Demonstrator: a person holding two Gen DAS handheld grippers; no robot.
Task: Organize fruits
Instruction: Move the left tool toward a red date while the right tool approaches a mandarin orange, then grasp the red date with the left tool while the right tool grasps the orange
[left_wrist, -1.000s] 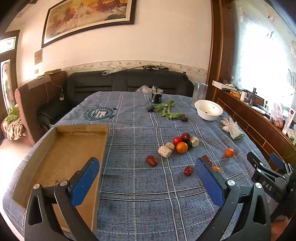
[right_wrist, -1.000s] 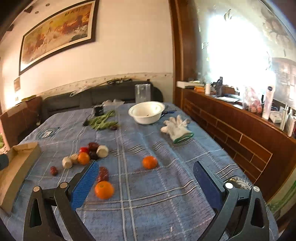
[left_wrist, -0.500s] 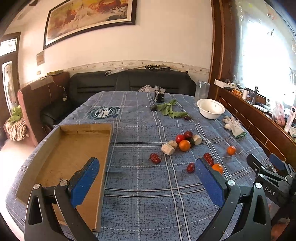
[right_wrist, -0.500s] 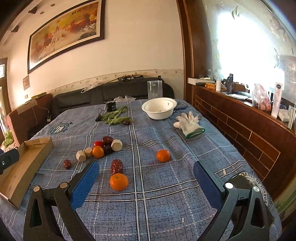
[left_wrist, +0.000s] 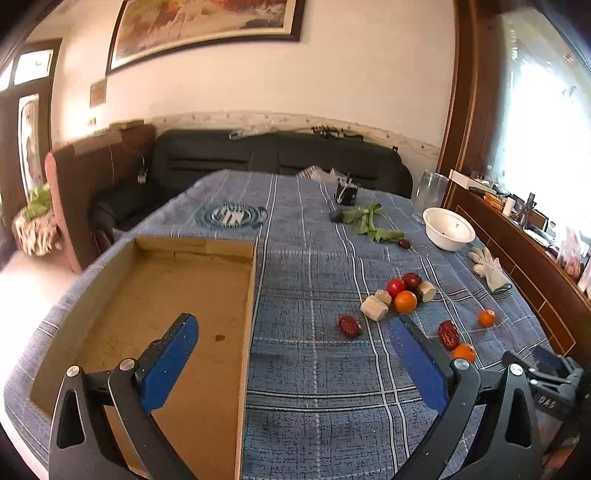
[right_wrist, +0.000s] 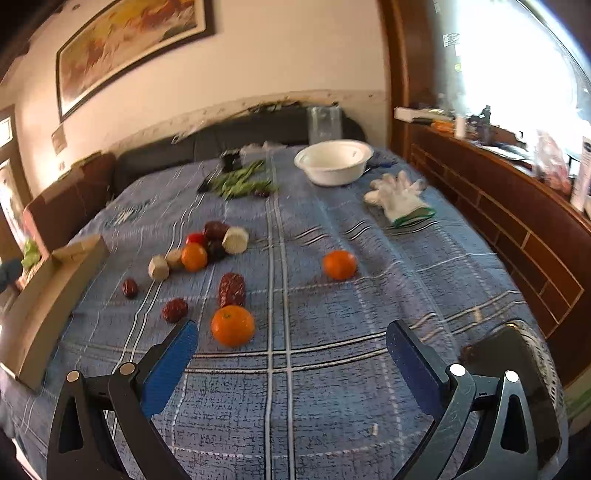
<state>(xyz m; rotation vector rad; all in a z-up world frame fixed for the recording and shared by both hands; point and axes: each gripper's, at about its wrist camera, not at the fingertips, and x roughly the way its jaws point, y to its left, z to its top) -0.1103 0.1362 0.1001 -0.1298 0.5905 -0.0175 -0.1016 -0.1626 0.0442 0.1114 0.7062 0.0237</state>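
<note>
right claw (right_wrist: 291, 354) nearer orange (right_wrist: 232, 327), open, empty.

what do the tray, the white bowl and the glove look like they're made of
Tray: plain brown cardboard, matte, with raw cut edges and a small stain.
White bowl: smooth and slightly glossy, either plastic or ceramic; the look leaves it open.
Glove: white knitted fabric, soft and limp, with a green-edged cuff.

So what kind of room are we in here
Most likely a living room in a home. There is a dark sofa against the wall, a large framed painting above it, and a table under a blue checked cloth with fruit scattered on it.
</note>
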